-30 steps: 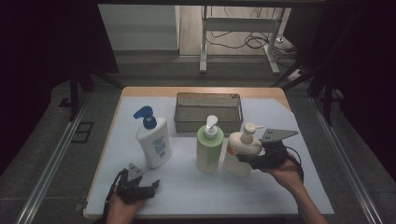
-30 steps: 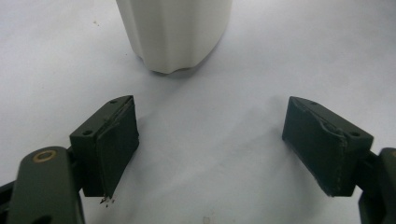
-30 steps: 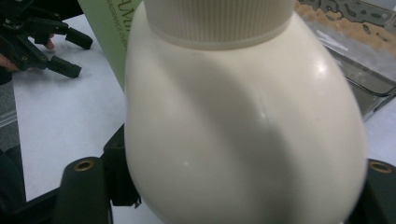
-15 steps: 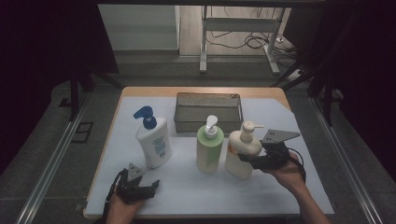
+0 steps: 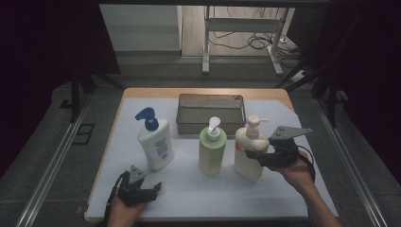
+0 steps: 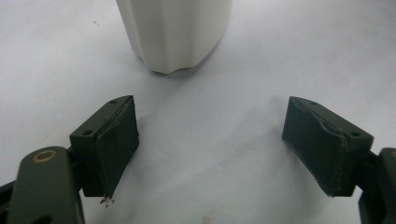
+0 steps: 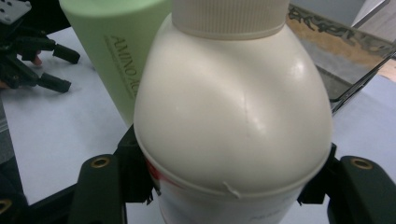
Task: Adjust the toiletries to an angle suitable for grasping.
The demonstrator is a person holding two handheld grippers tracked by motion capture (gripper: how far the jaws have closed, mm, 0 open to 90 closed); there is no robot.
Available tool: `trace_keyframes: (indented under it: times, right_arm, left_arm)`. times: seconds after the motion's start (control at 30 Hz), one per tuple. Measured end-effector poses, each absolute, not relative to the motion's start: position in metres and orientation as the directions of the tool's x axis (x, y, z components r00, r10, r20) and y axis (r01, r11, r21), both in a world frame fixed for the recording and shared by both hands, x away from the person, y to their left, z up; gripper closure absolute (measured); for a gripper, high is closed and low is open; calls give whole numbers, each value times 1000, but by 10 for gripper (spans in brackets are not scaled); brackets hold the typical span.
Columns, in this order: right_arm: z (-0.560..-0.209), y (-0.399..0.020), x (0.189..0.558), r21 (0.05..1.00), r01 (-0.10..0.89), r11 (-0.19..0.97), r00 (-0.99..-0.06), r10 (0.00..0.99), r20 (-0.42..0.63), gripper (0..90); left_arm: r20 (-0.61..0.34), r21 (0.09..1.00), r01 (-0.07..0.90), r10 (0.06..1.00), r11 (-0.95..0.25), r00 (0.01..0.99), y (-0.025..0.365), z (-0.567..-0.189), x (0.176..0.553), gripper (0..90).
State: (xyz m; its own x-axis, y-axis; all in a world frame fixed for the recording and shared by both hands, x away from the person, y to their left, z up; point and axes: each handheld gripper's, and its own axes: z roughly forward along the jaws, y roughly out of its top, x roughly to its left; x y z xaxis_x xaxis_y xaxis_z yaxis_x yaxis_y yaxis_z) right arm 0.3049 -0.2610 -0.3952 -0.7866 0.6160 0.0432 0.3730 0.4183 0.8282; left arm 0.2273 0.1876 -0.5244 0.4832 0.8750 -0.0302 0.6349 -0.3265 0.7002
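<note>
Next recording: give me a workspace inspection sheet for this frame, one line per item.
Surface: white sheet over a wooden table.
Job's things: cream pump bottle upright, beside green pump bottle.
Clutter: white bottle with blue pump; mesh basket behind.
Grippers: right claw shut on the cream pump bottle, jaws having just closed in; left claw open, resting low.
Cables: some on the floor beyond.
Surroundings: dark; metal frame legs.

The cream bottle [image 7: 233, 121] is smooth, glossy plastic with a ribbed collar, the green bottle [image 7: 116, 51] satin plastic, the basket [image 5: 211, 113] fine metal mesh, the table cover [image 6: 224, 154] matt white.
</note>
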Motion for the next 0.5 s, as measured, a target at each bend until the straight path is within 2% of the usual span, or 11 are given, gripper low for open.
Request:
trace_keyframes:
  times: [0.5]
  right_arm:
    - [-374,-262,310,837,376,399,-771,635,44,370]
  left_arm:
    - [-31,700,635,875,-327,483,188,-524,227,180]
